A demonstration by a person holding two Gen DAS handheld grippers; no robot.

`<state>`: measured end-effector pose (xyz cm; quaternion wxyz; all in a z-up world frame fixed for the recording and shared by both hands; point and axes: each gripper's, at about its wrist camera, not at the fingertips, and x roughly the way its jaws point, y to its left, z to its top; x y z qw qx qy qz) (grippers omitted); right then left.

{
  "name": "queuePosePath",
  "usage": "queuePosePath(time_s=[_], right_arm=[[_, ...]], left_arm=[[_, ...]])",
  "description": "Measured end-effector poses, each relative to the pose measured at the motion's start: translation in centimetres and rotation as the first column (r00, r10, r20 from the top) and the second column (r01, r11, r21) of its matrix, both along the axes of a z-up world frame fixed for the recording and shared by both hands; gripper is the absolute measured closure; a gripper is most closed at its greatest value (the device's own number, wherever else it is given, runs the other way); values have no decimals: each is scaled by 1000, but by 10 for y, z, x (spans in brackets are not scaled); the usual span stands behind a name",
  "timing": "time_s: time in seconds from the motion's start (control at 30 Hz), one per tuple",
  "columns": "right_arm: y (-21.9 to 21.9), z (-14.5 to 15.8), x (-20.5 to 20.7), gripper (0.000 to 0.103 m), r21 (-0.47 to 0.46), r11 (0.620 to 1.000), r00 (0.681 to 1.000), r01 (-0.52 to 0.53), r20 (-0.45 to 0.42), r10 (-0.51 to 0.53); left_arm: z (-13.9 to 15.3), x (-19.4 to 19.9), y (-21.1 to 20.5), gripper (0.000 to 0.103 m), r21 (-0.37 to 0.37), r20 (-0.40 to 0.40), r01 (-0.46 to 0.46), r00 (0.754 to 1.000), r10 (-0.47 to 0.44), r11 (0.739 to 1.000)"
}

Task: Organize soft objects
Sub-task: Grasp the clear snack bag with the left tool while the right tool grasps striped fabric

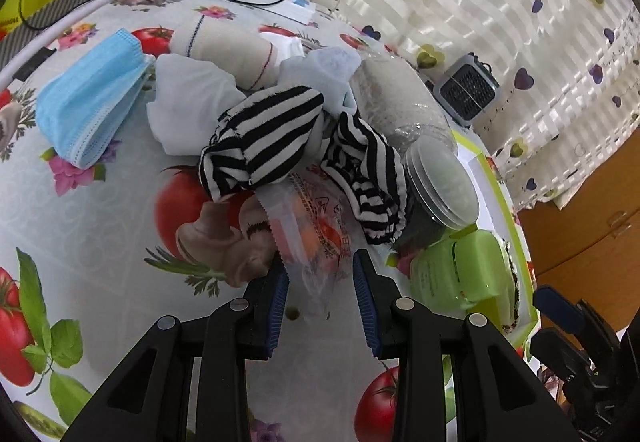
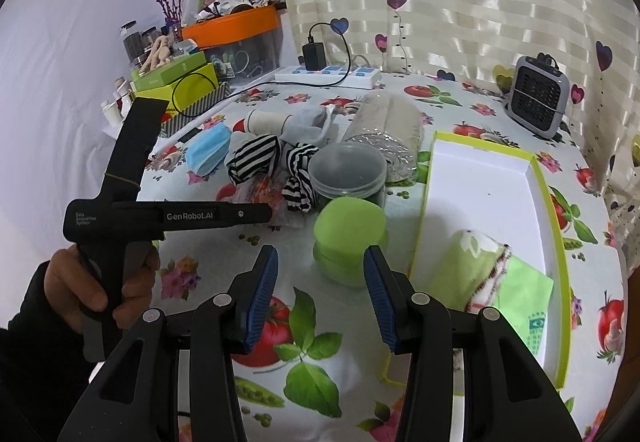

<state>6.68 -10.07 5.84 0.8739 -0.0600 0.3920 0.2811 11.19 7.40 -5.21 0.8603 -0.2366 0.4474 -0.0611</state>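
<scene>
Clear plastic packet (image 1: pixel 308 226) between spread left gripper (image 1: pixel 322 274) fingers; right gripper (image 2: pixel 322 276) fingers spread, empty.

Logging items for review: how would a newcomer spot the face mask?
Find the pile of soft things mid-table. The mask lies flat at its left edge, beside the white cloth. It alone is pale blue and pleated; its neighbours are white, beige or black-striped.

Knit striped sock (image 1: pixel 264 137); glossy crinkly plastic packet (image 1: pixel 316 238).
</scene>
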Motion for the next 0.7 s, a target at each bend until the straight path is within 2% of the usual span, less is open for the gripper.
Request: queuePosePath(time_s=[0.07,0.27,0.7], right_arm=[[4,0,3,57,-4,1000,1000,1,-3,-1],[18,1,12,57,1,1000,1000,-7,-10,7],[68,3,19,57,1,994,994,-106,-1,106]], left_arm=[[-1,-3,2,81,4,3,-4,1000,4,1000],[1,-16,11,91,24,24,-8,1000,8,1000],[6,-64,41,94,38,44,-55,998,53,998]])
